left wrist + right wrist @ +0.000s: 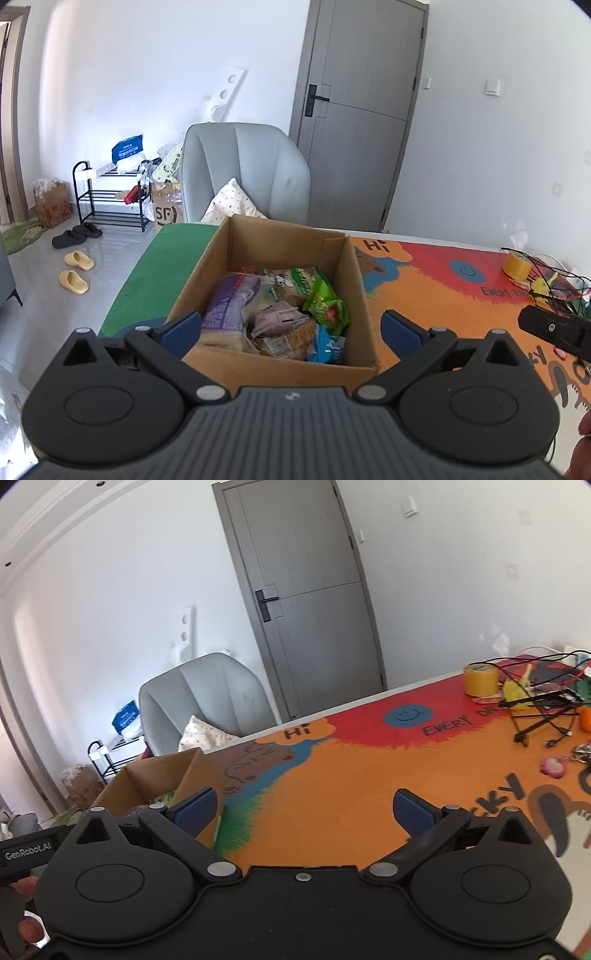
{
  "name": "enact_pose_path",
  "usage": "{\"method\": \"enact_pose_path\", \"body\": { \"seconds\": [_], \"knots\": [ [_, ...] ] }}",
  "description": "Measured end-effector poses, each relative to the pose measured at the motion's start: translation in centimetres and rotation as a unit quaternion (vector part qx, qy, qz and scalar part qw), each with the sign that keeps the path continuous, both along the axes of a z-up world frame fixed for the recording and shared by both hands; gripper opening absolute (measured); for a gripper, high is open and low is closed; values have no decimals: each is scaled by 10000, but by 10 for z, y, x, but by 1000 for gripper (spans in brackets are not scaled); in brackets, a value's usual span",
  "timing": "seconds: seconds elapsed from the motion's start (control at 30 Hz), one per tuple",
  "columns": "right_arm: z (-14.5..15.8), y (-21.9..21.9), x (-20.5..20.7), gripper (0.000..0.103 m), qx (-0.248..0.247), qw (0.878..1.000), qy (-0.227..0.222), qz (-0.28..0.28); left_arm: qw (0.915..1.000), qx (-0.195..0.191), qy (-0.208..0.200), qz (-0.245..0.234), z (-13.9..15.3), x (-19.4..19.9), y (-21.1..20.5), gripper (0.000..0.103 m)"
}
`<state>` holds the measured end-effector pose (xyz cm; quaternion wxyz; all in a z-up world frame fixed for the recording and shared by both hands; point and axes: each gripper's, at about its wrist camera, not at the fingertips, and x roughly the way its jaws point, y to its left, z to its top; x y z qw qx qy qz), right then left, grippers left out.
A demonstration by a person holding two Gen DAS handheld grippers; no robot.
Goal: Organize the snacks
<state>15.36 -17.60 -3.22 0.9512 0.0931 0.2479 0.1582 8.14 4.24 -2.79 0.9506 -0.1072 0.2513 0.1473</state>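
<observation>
An open cardboard box [354, 280] stands on the colourful table mat [443, 295]. It holds several snack packets: a purple bag [229, 306], a green packet [327, 306], a pink packet [277, 319], a blue packet [328, 347]. My left gripper [291, 328] is open and empty, just above the box's near edge. My right gripper [304, 810] is open and empty above the orange part of the mat [332, 794]. The box [147, 779] shows at its left.
A yellow tape roll [480, 679], black cables [539, 716] and small items lie at the table's far right. A grey armchair [243, 173] with a pillow stands behind the table. A shoe rack [110, 195], slippers and a grey door [358, 110] are beyond.
</observation>
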Motion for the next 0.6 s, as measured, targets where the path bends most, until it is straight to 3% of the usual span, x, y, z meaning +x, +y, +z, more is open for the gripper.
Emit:
{"method": "enact_pose_path", "body": {
  "seconds": [0.6],
  "knots": [
    [29,-39,-64,103,-270,9982,-275,-468,9981,314,57,-534,18,-43,-33,103]
  ]
}}
